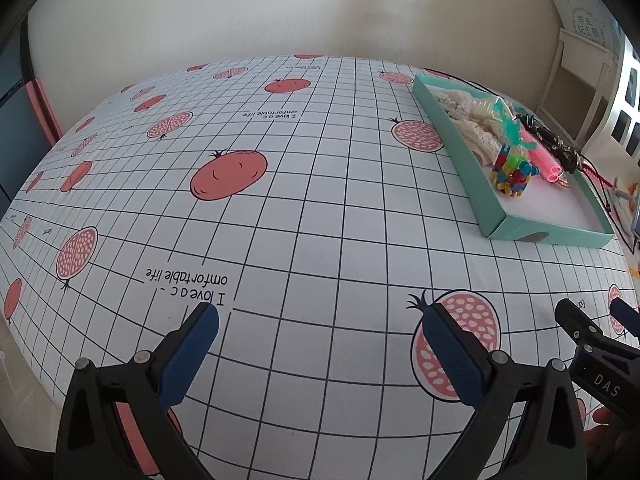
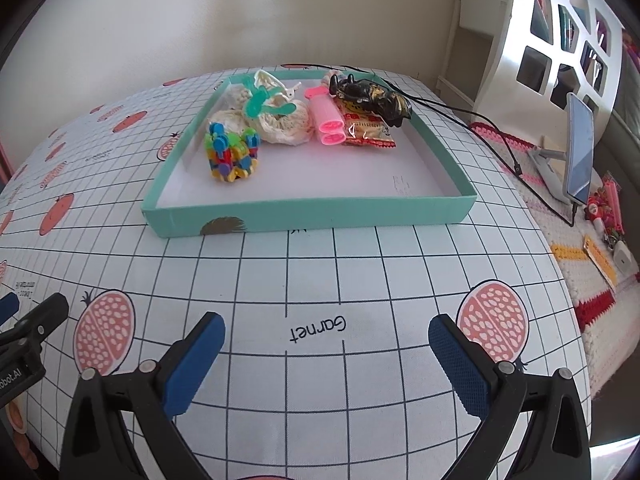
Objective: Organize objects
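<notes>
This looks like a room in a home: a table under a white grid-patterned tablecloth (image 2: 360, 272) printed with pomegranates stands against a plain cream wall (image 2: 200, 12). Beside it are a crocheted red, pink and white cover (image 2: 576, 280), a phone on a stand (image 2: 580, 152) and a white cut-out chair back (image 2: 560, 28). On the table a shallow teal box (image 2: 312, 214) holds toys and a snack packet (image 2: 368, 130).

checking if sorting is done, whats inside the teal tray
The tray holds a colourful block toy, a pink roller, a snack packet, a black bundle, a teal fan toy and white mesh bags. Whatever lies under the bags is hidden.
</notes>
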`<state>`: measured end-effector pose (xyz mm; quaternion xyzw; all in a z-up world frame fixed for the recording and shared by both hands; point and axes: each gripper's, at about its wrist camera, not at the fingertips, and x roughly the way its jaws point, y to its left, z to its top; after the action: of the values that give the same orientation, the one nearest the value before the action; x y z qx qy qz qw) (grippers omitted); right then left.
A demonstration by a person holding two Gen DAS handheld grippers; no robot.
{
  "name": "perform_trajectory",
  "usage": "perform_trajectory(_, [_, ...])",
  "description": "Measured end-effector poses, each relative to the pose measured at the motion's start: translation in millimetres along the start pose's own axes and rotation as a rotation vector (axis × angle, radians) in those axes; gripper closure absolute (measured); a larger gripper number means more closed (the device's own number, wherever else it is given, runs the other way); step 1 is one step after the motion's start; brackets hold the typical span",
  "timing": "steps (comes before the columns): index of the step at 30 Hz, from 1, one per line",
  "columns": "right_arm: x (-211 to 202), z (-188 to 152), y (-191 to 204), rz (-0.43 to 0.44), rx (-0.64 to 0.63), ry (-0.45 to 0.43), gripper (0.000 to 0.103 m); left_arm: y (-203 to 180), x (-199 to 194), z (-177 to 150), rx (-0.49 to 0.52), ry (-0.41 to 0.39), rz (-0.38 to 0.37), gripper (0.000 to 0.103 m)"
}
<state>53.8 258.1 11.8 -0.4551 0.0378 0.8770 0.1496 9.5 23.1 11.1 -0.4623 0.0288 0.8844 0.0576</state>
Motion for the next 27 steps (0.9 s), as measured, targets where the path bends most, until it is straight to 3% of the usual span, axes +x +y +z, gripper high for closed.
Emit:
perform_trajectory(6, [3.9, -0.6, 0.9, -0.008, -0.002, 0.005, 0.0, 3.2, 11.7, -3.4, -0.014, 0.043, 0.0, 0.001])
perform_trajectory(27, [7.4, -3.3, -4.9, 0.028, 0.05, 0.001, 0.0, 1.7, 11.4, -5.1, -0.006, 0.01, 0.006, 0.0])
